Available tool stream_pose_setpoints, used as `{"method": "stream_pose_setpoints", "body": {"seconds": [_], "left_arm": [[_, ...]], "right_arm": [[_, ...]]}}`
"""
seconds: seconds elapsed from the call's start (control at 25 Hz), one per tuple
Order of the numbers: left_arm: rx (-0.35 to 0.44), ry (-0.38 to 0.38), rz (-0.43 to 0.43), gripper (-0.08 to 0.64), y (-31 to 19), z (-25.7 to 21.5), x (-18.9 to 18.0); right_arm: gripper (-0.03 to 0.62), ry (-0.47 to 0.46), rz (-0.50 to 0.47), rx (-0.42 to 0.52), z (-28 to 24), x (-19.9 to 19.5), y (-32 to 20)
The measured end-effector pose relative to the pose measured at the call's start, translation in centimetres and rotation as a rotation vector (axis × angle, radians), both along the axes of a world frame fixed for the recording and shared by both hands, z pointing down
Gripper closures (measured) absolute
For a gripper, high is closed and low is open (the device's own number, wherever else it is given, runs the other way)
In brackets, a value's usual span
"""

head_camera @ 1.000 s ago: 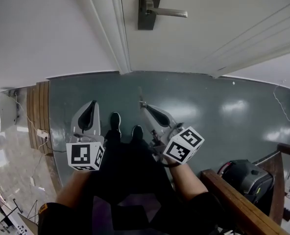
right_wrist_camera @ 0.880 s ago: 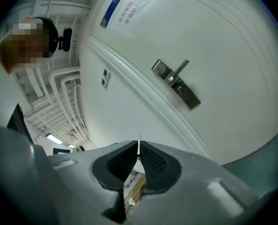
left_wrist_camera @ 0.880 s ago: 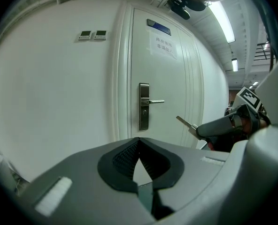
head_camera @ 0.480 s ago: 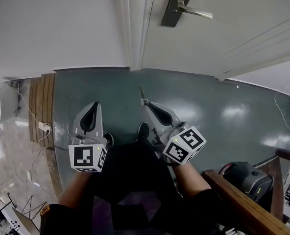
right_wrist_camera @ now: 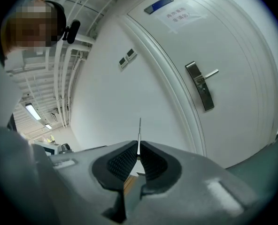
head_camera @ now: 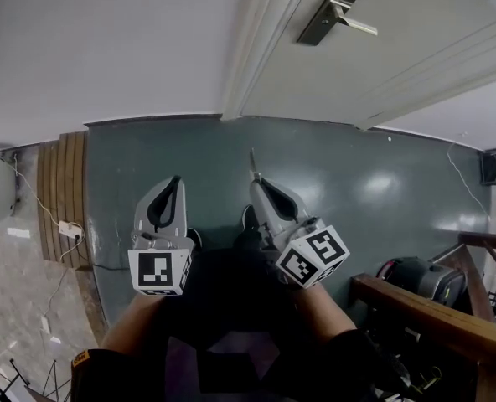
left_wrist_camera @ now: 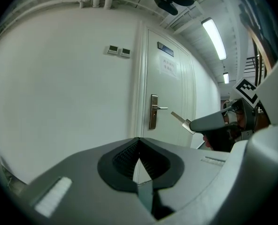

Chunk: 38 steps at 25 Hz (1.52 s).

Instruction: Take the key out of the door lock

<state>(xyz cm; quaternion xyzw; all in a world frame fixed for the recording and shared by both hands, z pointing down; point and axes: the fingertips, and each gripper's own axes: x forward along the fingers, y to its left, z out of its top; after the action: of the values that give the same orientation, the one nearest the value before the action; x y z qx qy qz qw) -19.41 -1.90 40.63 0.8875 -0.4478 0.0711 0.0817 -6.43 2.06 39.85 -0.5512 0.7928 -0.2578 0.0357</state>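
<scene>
The white door (head_camera: 415, 32) carries a dark lock plate (head_camera: 325, 17) with a silver lever handle (head_camera: 359, 26) at the top of the head view. No key shows in the lock. My right gripper (head_camera: 255, 177) is shut on the key (head_camera: 252, 162), whose thin blade (right_wrist_camera: 139, 129) sticks up from between the jaws. In the left gripper view the key (left_wrist_camera: 180, 119) shows side-on, well apart from the lock plate (left_wrist_camera: 153, 111). My left gripper (head_camera: 176, 179) is shut with nothing in it. Both grippers hang low over the green floor, away from the door.
A wooden railing (head_camera: 436, 308) and a dark bag (head_camera: 417, 279) stand at the right. A wood-strip floor edge (head_camera: 61, 182) with a cable and socket (head_camera: 69, 229) lies at the left. Two wall panels (left_wrist_camera: 119, 51) sit left of the door frame.
In the head view the lock plate and handle have slid right as the view turned. Both grippers stayed low and close together, the right still shut on the key.
</scene>
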Motion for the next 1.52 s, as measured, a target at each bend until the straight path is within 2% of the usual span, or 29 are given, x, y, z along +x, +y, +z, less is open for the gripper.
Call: {"method": "stream_pose_setpoints", "body": {"seconds": [0.24,0.6,1.04,1.32,1.52], "left_arm": [[-0.031,0.031,0.047,0.543,1.4,1.8,-3.6],[0.001,0.037,0.123,0.543,4.3,1.0,-3.8],[-0.028,0.011,0.21,0.543,8.5,1.3,1.2],[-0.033,-0.013,0.264,0.543,10.3,1.3,5.4],[-0.017,-0.012,0.268,0.543,10.8,0.9,6.7]], "right_arm": [[0.577,0.093,0.058,0.004,-0.7,-4.2,2.7],[0.577,0.157,0.113,0.018,-0.6,-5.9,6.4],[0.577,0.144,0.216,0.004,1.1,-1.7,11.8],[0.578,0.16,0.25,0.005,1.1,1.9,13.0],[0.577,0.163,0.25,0.022,0.6,3.2,13.3]]}}
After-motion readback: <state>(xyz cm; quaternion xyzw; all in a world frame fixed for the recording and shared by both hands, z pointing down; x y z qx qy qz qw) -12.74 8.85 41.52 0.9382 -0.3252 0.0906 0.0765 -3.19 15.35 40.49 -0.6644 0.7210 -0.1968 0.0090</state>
